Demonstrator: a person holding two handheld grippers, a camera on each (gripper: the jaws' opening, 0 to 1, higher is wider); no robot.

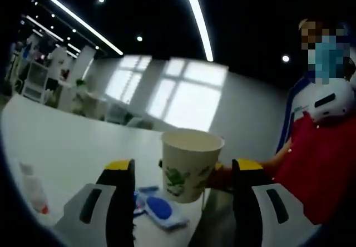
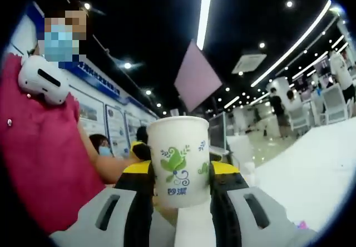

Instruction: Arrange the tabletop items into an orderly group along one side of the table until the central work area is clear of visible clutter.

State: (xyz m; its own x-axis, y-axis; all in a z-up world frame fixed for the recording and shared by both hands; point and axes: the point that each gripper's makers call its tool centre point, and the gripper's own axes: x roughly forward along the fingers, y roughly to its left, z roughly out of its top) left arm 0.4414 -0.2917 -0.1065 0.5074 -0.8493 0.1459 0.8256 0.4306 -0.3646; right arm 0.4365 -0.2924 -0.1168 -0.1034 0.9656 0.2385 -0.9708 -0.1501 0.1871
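A white paper cup (image 2: 178, 161) with a green leaf print stands upright between the jaws of my right gripper (image 2: 181, 172), which is shut on its lower half and holds it in the air. In the left gripper view the same cup (image 1: 192, 163) hangs above the white table (image 1: 72, 141), in the wide gap of my left gripper (image 1: 183, 169). That gripper is open and its fingers do not touch the cup. A blue and white packet (image 1: 161, 211) lies on the table under the cup. A small white bottle (image 1: 33, 188) with a red base stands to the left.
A person in a red top (image 1: 322, 169) stands close on the right of the left gripper view and on the left of the right gripper view (image 2: 39, 158). The white table (image 2: 311, 169) stretches away to the right. Chairs and people are far behind.
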